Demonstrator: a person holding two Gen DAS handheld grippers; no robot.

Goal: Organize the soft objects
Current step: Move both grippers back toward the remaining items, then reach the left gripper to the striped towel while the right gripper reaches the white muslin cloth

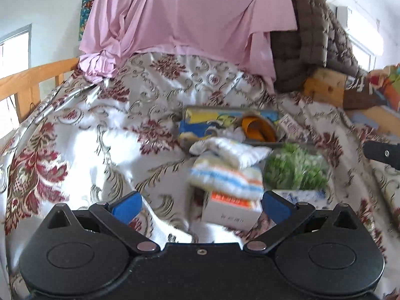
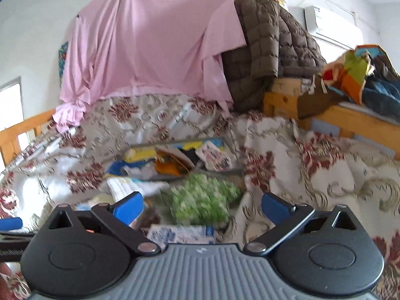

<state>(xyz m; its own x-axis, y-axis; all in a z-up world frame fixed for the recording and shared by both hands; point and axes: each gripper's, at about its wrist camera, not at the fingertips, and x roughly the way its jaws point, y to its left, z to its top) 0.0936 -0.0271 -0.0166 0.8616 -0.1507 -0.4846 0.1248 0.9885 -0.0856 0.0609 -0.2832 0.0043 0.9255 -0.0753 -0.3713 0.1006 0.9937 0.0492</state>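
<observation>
Lying just ahead of the spread left claw (image 1: 201, 206): striped towel (image 1: 226, 178).

Bed with floral cover (image 1: 100, 130) carries an open tray (image 1: 190, 117), white pillow (image 1: 232, 150), striped pouch (image 1: 225, 180), green bundle (image 1: 295, 167) and boxes (image 1: 232, 212).

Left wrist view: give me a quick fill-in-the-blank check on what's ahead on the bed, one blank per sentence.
1. The left gripper has its jaws ____.
2. The striped towel lies on top of a white ____.
3. The green fluffy item sits to the ____ of the striped towel.
4. The sheet hanging behind the bed is ____.

Missing words: open; box; right; pink
</observation>
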